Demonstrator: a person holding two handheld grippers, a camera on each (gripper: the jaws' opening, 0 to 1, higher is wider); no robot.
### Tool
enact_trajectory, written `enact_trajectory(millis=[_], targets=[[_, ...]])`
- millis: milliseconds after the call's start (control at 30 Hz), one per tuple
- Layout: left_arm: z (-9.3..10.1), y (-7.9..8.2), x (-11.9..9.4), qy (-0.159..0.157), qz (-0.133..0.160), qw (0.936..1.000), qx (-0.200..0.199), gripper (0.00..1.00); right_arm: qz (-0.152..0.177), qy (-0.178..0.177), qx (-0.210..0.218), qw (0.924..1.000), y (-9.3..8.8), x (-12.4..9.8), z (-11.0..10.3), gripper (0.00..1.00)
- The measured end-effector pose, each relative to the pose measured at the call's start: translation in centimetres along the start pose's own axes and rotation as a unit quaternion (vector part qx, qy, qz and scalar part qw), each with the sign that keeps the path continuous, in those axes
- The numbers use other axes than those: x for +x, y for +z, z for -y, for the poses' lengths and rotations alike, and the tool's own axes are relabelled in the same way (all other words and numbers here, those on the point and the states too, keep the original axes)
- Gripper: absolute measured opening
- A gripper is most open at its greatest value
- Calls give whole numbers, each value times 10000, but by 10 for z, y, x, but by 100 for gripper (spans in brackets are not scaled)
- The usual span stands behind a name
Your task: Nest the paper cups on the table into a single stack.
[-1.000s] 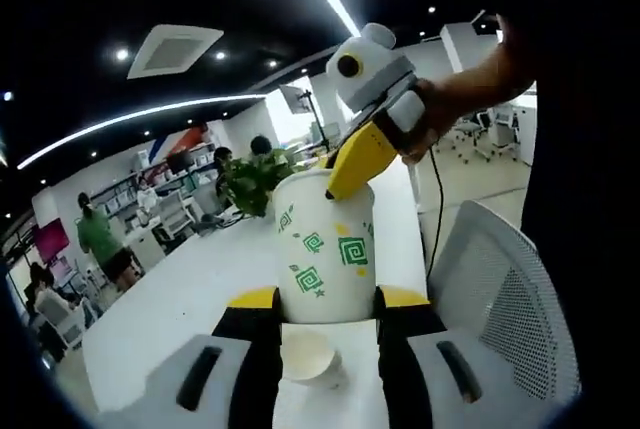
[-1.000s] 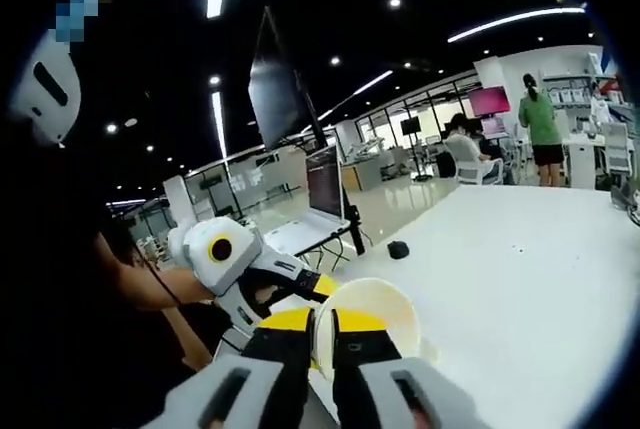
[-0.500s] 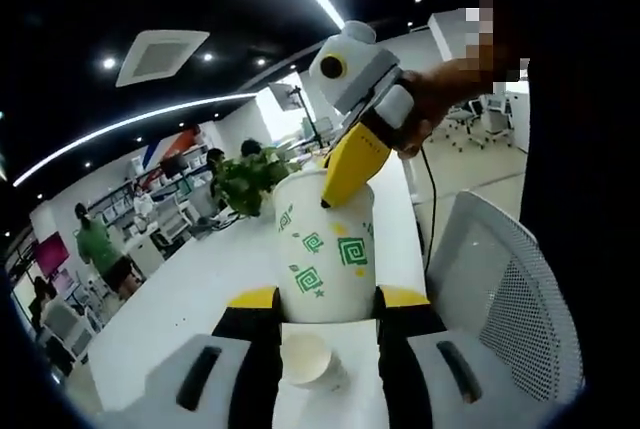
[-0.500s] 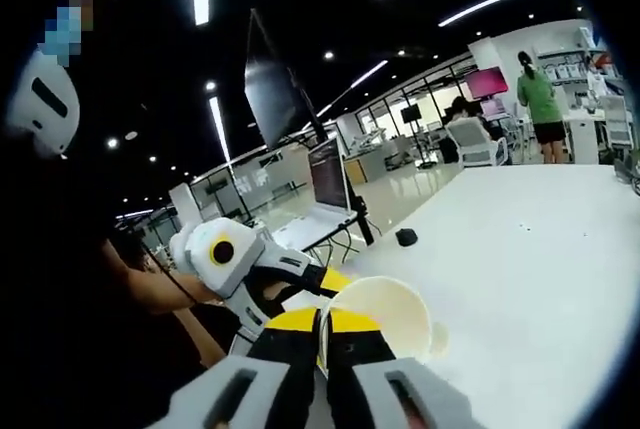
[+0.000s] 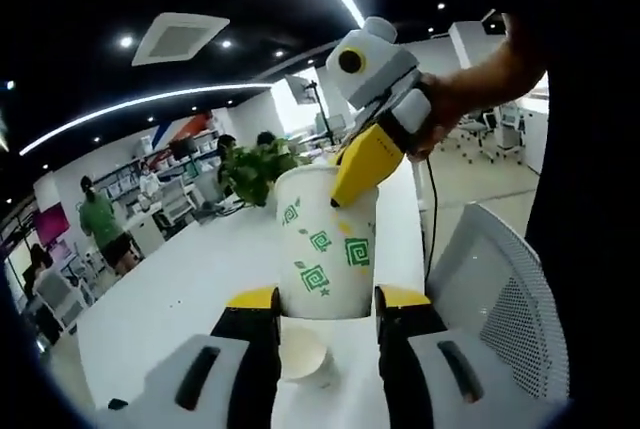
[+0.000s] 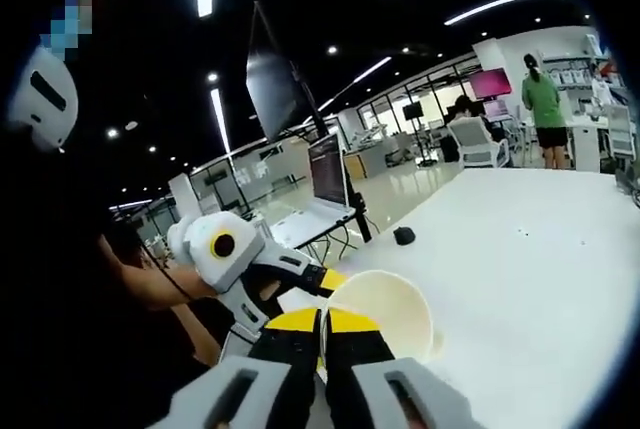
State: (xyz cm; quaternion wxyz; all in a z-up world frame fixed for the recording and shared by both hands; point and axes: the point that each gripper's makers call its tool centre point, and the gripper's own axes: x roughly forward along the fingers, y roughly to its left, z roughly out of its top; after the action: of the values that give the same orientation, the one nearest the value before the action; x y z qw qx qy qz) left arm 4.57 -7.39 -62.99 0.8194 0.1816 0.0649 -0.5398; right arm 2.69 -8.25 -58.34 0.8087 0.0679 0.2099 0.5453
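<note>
Jaws of the left gripper [image 5: 327, 317] stood on either side of a paper cup [image 5: 327, 244] and pinched its lower wall, holding it upright above a long white table [image 5: 180, 289]. That cup was white with green square-spiral marks. In the left gripper view the right gripper [image 5: 352, 171] came in from the upper right, held by a person's hand [image 5: 455, 109], its yellow jaws reaching down over the rim into the mouth of the held cup. Below the held cup, between the left gripper's black jaws, a second paper cup [image 5: 303, 357] stood on the table with its open mouth toward the camera. A leafy green plant [image 5: 255, 167] rose behind the held cup, and a white mesh chair back [image 5: 500, 309] stood to the right. People [image 5: 103, 232] stood far off in the office.

In the right gripper view the right gripper's [image 6: 322, 325] yellow-tipped jaws were pressed nearly together on the rim of the cup, whose cream inside [image 6: 385, 314] faced the camera. The left gripper [image 6: 262, 279] showed just left of that cup, its jaws partly hidden behind it. A laptop [image 6: 315, 201] and a dark computer mouse [image 6: 403, 236] lay farther along the table [image 6: 520, 279].
</note>
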Motion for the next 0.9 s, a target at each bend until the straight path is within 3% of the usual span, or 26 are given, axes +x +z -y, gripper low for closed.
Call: enact_trajectory(millis=[333,600,900], targets=[[-3,-20,-10,281,-275,9987,-319,51,-136,-78,-434,9989,9,-2,8,0],[-9,-39,-23,675,-375,9924,-957,62,-421,-127,-971,9943,25,-11,15,0],[-16,-53,-38,1010,-426,9850,-1336,72,-746,-152,-1354,9879,39,-12,22,0]])
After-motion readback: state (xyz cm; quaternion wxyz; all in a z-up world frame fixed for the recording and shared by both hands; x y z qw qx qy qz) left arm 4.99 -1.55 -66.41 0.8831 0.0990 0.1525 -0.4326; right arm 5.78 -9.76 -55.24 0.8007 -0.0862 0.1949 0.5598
